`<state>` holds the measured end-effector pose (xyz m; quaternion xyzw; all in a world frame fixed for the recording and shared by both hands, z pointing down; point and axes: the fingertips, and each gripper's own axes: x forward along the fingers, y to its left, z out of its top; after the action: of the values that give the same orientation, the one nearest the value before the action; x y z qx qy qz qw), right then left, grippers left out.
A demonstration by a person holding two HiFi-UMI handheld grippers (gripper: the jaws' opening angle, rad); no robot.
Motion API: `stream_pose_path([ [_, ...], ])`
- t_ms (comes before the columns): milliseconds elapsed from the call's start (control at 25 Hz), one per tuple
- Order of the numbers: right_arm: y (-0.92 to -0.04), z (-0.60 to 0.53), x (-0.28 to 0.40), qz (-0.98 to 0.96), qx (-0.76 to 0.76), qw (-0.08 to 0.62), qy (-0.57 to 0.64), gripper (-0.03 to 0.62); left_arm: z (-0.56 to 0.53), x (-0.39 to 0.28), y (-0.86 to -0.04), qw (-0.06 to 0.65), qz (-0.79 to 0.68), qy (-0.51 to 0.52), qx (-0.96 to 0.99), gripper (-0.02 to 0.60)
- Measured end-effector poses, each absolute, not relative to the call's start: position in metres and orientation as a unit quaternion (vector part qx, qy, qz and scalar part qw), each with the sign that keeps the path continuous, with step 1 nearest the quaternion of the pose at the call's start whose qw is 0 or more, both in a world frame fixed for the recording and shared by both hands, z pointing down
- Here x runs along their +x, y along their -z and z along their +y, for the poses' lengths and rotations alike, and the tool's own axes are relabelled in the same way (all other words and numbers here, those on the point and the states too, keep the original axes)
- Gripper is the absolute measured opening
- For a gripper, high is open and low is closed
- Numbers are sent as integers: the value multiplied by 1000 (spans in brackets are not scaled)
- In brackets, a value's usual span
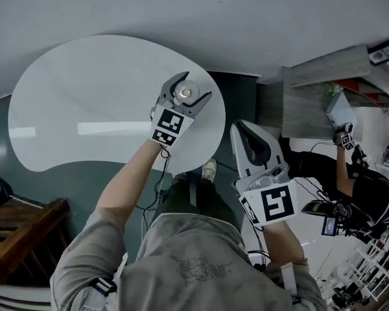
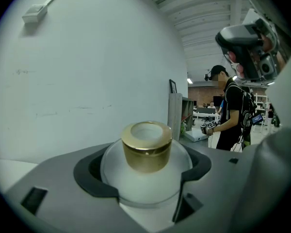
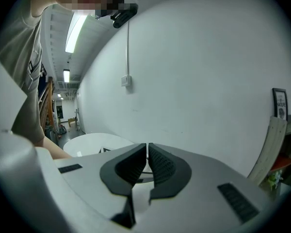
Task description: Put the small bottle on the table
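Observation:
My left gripper (image 1: pixel 185 91) is shut on the small bottle (image 1: pixel 186 92), a frosted white bottle with a gold cap, held above the right part of the white oval table (image 1: pixel 84 102). In the left gripper view the small bottle (image 2: pixel 146 164) fills the space between the dark jaw pads, its gold cap (image 2: pixel 147 146) pointing up. My right gripper (image 1: pixel 254 144) hangs off the table's right edge, over the floor. The right gripper (image 3: pixel 147 165) has its ribbed pads pressed together with nothing between them.
A grey wooden shelf unit (image 1: pixel 318 89) stands at the right by the wall. Another person in black (image 1: pixel 353 180) stands at the far right with grippers. A dark wooden staircase rail (image 1: pixel 19 229) is at the lower left. White wall (image 1: pixel 214 11) lies beyond the table.

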<state>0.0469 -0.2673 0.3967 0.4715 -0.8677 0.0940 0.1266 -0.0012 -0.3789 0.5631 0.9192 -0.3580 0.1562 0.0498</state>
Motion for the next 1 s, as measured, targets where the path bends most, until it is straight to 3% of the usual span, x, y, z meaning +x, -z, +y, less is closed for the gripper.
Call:
stream_pose_path([
  [1000,-463,-279,42,-862,459,158,-148,35,-381,-1,-660,61,-330,-239,911,341],
])
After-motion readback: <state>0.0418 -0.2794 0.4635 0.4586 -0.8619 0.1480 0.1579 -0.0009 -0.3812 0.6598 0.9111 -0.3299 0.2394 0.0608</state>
